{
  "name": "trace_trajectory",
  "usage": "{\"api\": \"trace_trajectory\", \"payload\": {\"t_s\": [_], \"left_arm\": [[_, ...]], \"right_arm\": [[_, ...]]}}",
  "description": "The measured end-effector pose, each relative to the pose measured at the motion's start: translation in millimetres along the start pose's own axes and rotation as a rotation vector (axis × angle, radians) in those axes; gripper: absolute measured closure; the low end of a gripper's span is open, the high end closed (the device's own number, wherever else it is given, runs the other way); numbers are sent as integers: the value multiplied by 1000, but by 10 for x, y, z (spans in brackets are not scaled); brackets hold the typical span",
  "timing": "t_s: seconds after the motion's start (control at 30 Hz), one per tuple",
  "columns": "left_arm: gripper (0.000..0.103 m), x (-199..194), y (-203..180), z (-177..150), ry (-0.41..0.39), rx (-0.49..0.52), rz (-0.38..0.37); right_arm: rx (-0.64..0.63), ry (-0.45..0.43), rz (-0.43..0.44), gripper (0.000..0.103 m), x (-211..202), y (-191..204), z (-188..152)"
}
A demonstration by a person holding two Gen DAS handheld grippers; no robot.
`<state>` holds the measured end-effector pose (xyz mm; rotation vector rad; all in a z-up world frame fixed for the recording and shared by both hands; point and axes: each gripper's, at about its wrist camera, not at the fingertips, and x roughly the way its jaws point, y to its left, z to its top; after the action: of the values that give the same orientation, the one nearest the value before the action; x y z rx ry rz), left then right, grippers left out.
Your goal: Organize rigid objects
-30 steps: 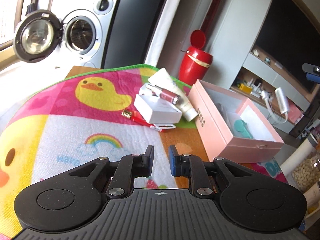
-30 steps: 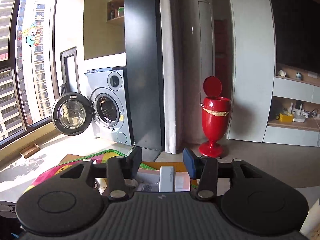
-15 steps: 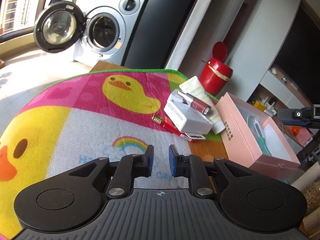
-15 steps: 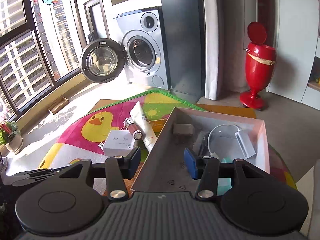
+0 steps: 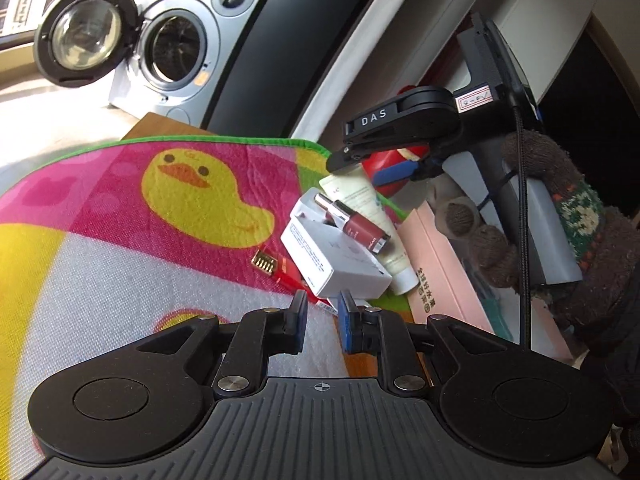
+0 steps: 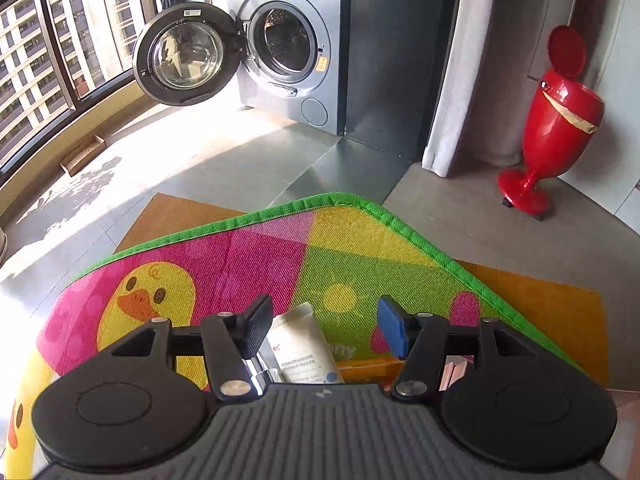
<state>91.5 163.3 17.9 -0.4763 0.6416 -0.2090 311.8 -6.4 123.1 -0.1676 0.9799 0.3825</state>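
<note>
On the duck-print mat a white box carries a dark red lip-gloss tube, and a cream tube lies beside it. A red strip with a gold end sticks out from under the box. The open pink box stands to the right. My left gripper is shut and empty, just short of the white box. My right gripper, held by a gloved hand, hovers over the cream tube. Its jaws are opening with the tube's end below between them, untouched.
A washing machine with its round door swung open stands beyond the mat's green edge. A red pedestal bin is on the floor at the right. Wooden tabletop shows past the mat.
My right gripper swung down from over the pink box to the cream tube at the mat's far side, and its jaws widened. It now shows in the left wrist view. My left gripper edged toward the white box.
</note>
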Motion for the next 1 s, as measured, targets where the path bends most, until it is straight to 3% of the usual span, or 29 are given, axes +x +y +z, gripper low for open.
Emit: {"api": "trace_trajectory", "payload": {"t_s": [0.1, 0.23, 0.3, 0.43, 0.53, 0.67, 0.83, 1.0], "left_arm": [[85, -6, 89, -25, -10, -25, -11], [85, -32, 198, -2, -26, -79, -35], [85, -53, 234, 6, -29, -98, -51], [85, -152, 267, 26, -78, -103, -4], [85, -170, 320, 43, -71, -126, 11], [85, -181, 332, 10, -46, -123, 22], [85, -200, 368, -19, -35, -122, 28], [85, -239, 307, -69, -21, -111, 32]], "right_arm": [[23, 99, 72, 46, 255, -56, 64], [61, 161, 136, 47, 302, -105, -38], [107, 201, 173, 56, 247, -123, -108], [92, 268, 225, 67, 100, -12, -363], [85, 330, 285, 67, 11, 102, -604], [-27, 339, 349, 67, -279, 271, -892], [-206, 206, 301, 55, -783, 341, -1283], [-297, 156, 323, 55, -1134, 323, -1711]]}}
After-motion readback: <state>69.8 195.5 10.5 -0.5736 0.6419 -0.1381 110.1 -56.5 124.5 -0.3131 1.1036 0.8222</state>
